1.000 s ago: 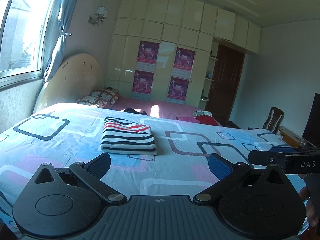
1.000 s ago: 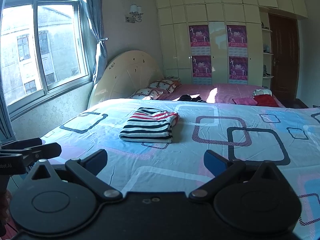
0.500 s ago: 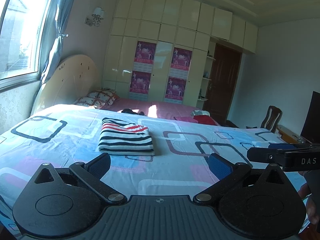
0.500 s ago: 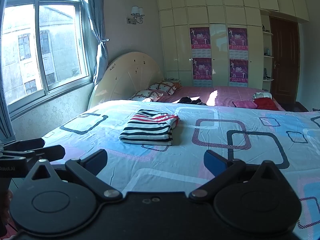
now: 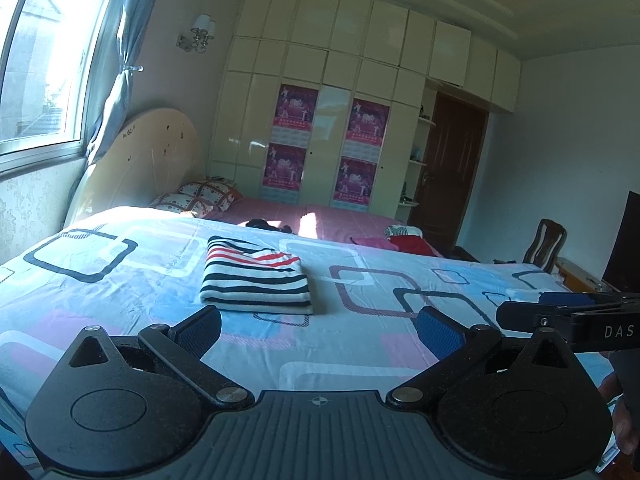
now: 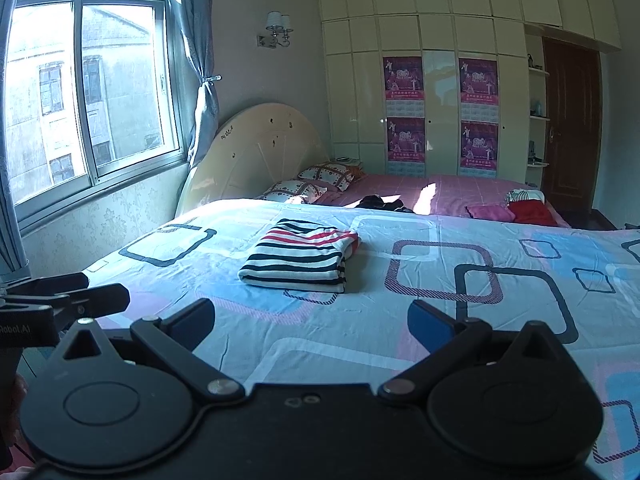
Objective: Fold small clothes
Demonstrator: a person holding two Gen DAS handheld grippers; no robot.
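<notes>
A folded striped garment (image 5: pixel 256 280), white with black and red stripes, lies flat on the bed's patterned sheet (image 5: pixel 120 280); it also shows in the right wrist view (image 6: pixel 300 258). My left gripper (image 5: pixel 318 328) is open and empty, held above the sheet short of the garment. My right gripper (image 6: pixel 310 322) is open and empty, also short of the garment. The right gripper shows at the right edge of the left wrist view (image 5: pixel 560 312), and the left gripper at the left edge of the right wrist view (image 6: pixel 64 296).
A pink sheet (image 6: pixel 440 196) covers the far part of the bed, with a dark garment (image 6: pixel 380 204), pink and red folded clothes (image 6: pixel 516 212) and pillows (image 6: pixel 312 182). A headboard (image 6: pixel 252 160), window (image 6: pixel 80 92), wardrobe (image 6: pixel 440 80), door (image 6: pixel 572 128) and chair (image 5: pixel 546 246) surround it.
Both grippers have drawn back slightly and tilted up; the striped garment sits a little lower in both views. Nothing was gripped or released.
</notes>
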